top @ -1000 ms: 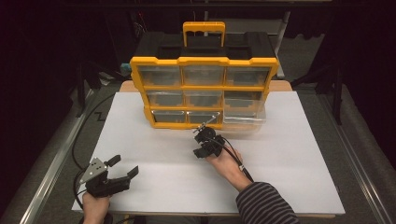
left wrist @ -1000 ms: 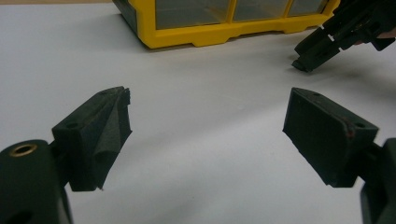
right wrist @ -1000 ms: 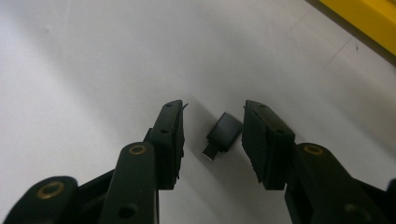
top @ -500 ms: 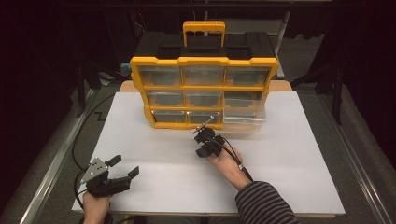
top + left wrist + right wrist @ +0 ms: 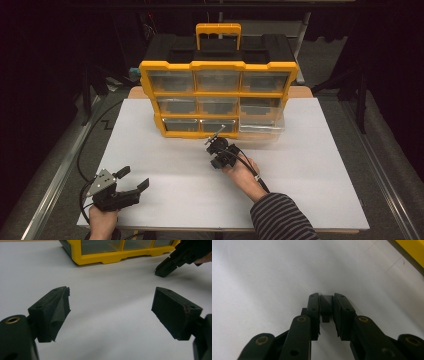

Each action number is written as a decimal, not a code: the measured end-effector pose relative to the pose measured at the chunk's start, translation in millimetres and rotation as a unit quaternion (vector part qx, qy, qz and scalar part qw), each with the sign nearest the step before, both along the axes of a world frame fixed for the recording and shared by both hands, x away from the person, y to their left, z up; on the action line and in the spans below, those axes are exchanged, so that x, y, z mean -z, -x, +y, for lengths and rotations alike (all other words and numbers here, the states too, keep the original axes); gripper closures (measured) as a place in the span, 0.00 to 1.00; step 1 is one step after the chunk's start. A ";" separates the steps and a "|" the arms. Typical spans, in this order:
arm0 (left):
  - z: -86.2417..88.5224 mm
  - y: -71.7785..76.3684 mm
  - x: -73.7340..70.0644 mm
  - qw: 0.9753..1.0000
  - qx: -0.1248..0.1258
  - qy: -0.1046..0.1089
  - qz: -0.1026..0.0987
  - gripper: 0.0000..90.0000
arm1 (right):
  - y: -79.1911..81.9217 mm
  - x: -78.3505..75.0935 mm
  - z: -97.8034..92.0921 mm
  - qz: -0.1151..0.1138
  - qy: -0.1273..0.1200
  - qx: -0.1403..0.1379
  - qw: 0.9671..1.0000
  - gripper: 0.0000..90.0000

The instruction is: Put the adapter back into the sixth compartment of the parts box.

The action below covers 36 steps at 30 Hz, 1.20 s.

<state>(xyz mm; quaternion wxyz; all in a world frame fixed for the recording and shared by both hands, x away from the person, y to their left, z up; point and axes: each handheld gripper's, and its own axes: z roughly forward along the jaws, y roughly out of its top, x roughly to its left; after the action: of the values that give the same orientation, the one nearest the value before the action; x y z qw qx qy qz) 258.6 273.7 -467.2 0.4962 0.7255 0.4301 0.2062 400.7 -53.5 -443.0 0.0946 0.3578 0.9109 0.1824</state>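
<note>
Drawers of the yellow organizer (image 5: pixel 218 95) lie just far of your right gripper (image 5: pixel 218 151), which pinches a small dark part (image 5: pixel 326 305). Your left gripper (image 5: pixel 127 186), jaws apart and empty, sits well away at near left.

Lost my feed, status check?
Left gripper open, idle on table. Right gripper shut on small dark part, near yellow drawer organizer. One clear drawer pulled out.

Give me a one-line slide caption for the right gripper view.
Right gripper, jaws clamped on a small dark block, above the white table beside the yellow organizer.
</note>
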 end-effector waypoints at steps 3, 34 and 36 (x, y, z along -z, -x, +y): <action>0.1 -0.1 0.0 1.000 0.000 0.000 0.000 0.18 | 0.6 -0.4 1.2 -0.001 0.004 0.000 1.000 0.85; -0.3 0.4 0.1 1.000 0.000 0.001 0.001 0.18 | 44.0 -20.0 -43.8 -0.046 -0.088 -0.038 0.994 0.85; -0.1 0.1 0.2 1.000 0.000 0.001 0.001 0.18 | 45.5 -20.3 -48.9 -0.046 -0.093 -0.035 0.994 0.85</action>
<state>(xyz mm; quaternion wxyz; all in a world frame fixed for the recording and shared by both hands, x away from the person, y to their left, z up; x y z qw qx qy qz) 258.5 273.6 -467.4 0.4965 0.7252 0.4306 0.2051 355.2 -102.4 -422.7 0.0960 0.3239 0.8966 0.2861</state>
